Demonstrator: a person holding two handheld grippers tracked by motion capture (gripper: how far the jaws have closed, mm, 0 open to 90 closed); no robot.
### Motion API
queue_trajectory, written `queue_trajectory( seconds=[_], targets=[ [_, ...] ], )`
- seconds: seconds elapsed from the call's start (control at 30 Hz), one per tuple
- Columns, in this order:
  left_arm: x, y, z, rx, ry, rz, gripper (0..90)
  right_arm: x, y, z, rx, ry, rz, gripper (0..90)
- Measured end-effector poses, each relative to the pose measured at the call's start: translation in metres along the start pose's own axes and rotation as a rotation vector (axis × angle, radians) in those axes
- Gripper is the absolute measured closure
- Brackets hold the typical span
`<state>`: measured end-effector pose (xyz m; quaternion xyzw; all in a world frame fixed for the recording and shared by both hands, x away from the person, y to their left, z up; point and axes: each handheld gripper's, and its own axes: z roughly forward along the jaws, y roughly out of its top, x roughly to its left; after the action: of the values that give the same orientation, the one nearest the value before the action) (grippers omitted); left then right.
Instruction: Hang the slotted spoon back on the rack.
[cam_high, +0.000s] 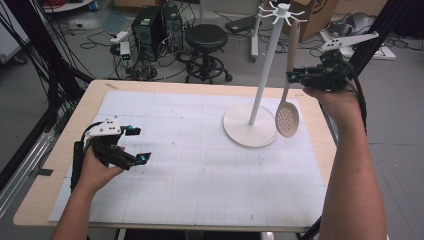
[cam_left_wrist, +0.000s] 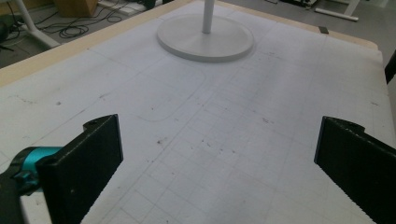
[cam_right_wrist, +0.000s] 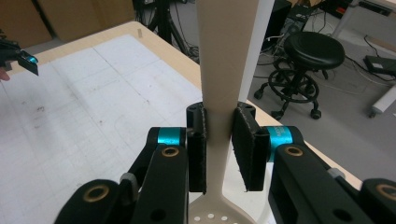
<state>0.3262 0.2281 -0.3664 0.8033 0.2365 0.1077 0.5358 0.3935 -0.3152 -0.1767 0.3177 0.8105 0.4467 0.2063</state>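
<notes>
Right tongs (cam_high: 295, 76) are clamping the slotted spoon (cam_high: 287, 119) by its handle at the upper right of the frame, lifting its top toward the rack (cam_high: 270, 60) hooks; hanging is not finished. Left tongs (cam_high: 135, 145) are resting apart, lower left on the surface (cam_high: 200, 175).

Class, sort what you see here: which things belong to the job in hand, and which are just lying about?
Part of the job:
- slotted spoon, handle clamped in the right hand-held gripper
- white hook stand, beside the spoon
- left hand-held gripper, open, resting on the table

Just lying about:
- black stool on the floor
- computer towers
- floor cables
- cardboard box
</notes>
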Motion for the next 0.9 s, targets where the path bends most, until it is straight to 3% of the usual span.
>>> queue_trajectory(
  seconds=[0.3, 0.6, 0.9],
  targets=[
    [0.001, 0.0, -0.001, 0.0, 0.002, 0.002, 1.7, -0.002, 0.003, 0.004, 0.009, -0.01, 0.004, 76.4],
    [0.003, -0.001, -0.002, 0.001, 0.006, -0.002, 1.7, -0.009, 0.001, 0.006, 0.015, -0.024, 0.041, 76.4],
    [0.003, -0.003, -0.002, 0.004, 0.008, -0.004, 1.7, -0.013, 0.001, 0.012, 0.021, -0.013, 0.054, 76.4]
  ],
)
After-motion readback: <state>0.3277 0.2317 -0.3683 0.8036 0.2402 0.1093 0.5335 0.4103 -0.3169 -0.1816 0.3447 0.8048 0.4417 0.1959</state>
